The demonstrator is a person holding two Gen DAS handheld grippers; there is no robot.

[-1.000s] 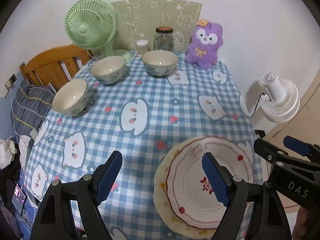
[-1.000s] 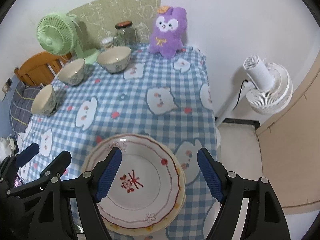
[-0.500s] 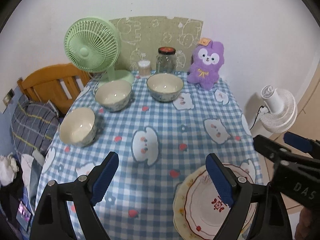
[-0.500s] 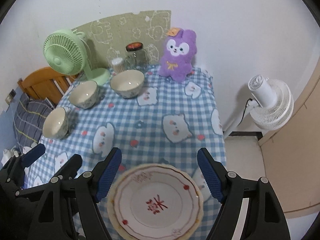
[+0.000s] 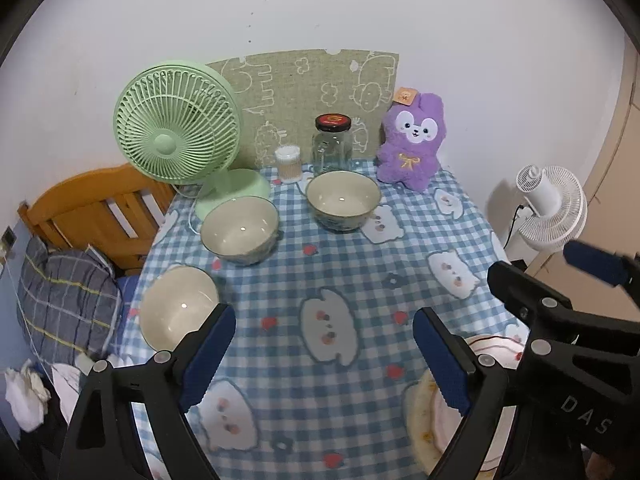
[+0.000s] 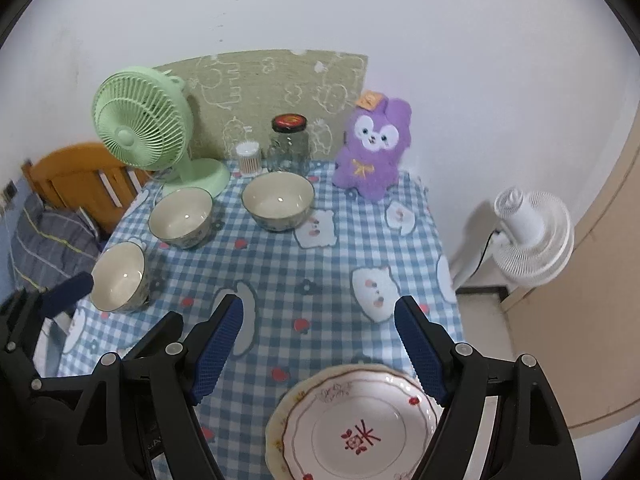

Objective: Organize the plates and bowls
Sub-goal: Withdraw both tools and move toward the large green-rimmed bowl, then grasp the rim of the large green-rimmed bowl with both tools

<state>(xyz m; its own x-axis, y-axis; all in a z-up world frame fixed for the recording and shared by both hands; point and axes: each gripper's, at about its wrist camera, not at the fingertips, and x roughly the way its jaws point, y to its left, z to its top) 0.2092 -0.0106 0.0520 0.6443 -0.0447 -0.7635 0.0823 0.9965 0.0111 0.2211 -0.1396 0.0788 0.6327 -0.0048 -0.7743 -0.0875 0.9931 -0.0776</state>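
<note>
Left gripper (image 5: 320, 356) and right gripper (image 6: 318, 350): both wide apart, holding nothing; the left's jaws have just been opening. Stacked plates (image 6: 356, 424) sit at lower right by the table edge (image 6: 448, 272); three bowls (image 6: 278, 200) line the upper left; bare cloth between.

Both views are taken from above the near edge of the worktop (image 5: 352, 264), angled steeply down toward the far wall. The left wrist view sits further left, the plates (image 5: 424, 416) cut off at lower right. The right wrist view is centred nearer the plates (image 6: 360, 424). Shared: three bowls (image 6: 277, 199), green fan (image 5: 178, 132), jar (image 6: 289, 142), purple plush toy (image 5: 412, 148), white fan (image 6: 532, 236).
</note>
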